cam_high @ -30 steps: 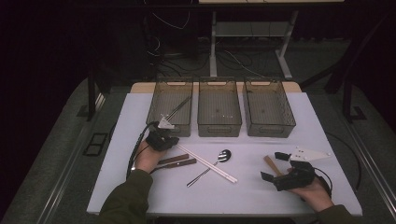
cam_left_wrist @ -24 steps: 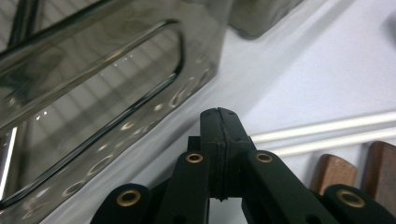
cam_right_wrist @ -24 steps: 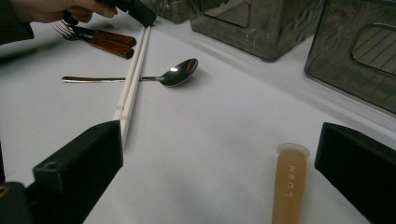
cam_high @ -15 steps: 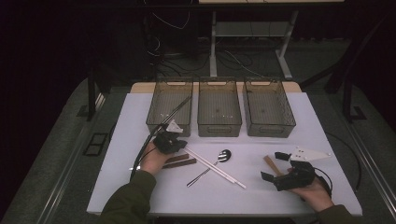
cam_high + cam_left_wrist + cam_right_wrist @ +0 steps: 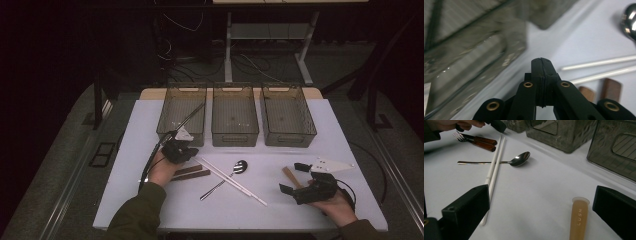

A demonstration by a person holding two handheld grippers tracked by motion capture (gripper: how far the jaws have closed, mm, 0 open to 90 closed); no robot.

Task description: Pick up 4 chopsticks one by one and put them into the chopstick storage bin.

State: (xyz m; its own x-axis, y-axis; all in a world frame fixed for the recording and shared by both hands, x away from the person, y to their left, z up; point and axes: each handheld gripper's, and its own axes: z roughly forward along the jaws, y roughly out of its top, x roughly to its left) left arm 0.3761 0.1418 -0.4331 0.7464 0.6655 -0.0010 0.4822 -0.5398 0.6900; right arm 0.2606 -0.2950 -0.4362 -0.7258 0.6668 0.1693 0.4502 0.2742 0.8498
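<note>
High view first: I have my left tongs (image 5: 181, 150) at the near corner of the left bin (image 5: 181, 114), just above the far ends of the white chopsticks (image 5: 231, 179) and beside the two brown-handled pieces (image 5: 190, 173) lying on the white tabletop (image 5: 150, 120). Left gripper view shows my jaws pressed flat together with nothing between them, the bin wall blurred to their left, the chopsticks (image 5: 599, 68) and the brown handle ends (image 5: 611, 87) off to the right, and the spoon bowl (image 5: 630, 21) at the upper right corner. The spoon (image 5: 227, 177) lies across the chopsticks near the tabletop's middle, in front of the middle bin (image 5: 235, 112); the right bin (image 5: 287, 112) stands beside it. My right tongs (image 5: 295, 179) rest low near the tabletop's right front, jaws spread wide and holding nothing. Right gripper view puts a tan stick (image 5: 579, 218) marked LUSN on the tabletop between my jaws, nearer the right one, touched by neither. Farther off there I see the chopsticks (image 5: 495, 162) crossed by the spoon (image 5: 520, 159), a fork (image 5: 475, 141) with a brown handle, and my other hand (image 5: 451, 123) at the top left.
</note>
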